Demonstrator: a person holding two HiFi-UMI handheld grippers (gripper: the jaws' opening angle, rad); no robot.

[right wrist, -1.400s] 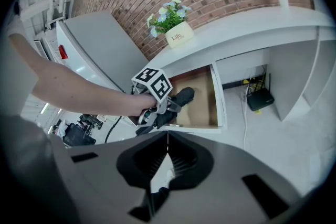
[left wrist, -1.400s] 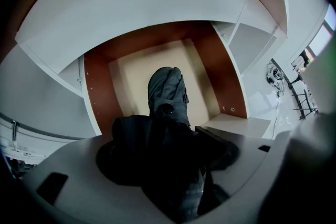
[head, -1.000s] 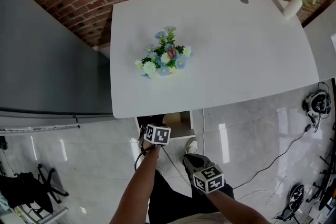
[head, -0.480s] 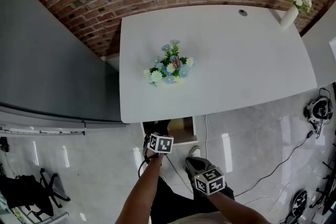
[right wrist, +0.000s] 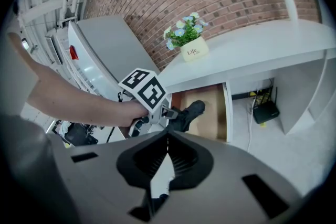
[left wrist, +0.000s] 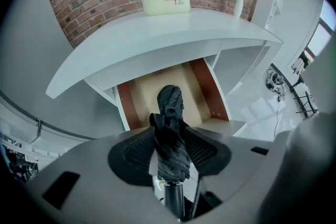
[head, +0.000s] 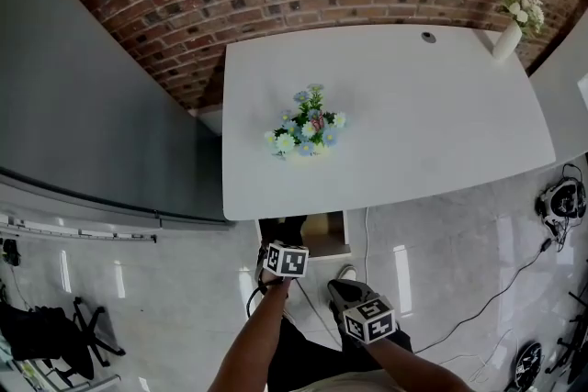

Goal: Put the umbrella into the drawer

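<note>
A folded black umbrella (left wrist: 169, 107) stands between the jaws of the left gripper (left wrist: 171, 139), which are closing and now press its fabric from both sides. Its tip points at the open drawer (left wrist: 205, 86) under the near edge of the white surface (head: 413, 124); it is not yet inside. Over the last second the left gripper has lifted a little and tightened, probably securing its hold before the placement. The right gripper (right wrist: 167, 136) hangs nearby, jaws together and empty. A flower pot (head: 308, 128) stands toward the surface's left edge.
</note>
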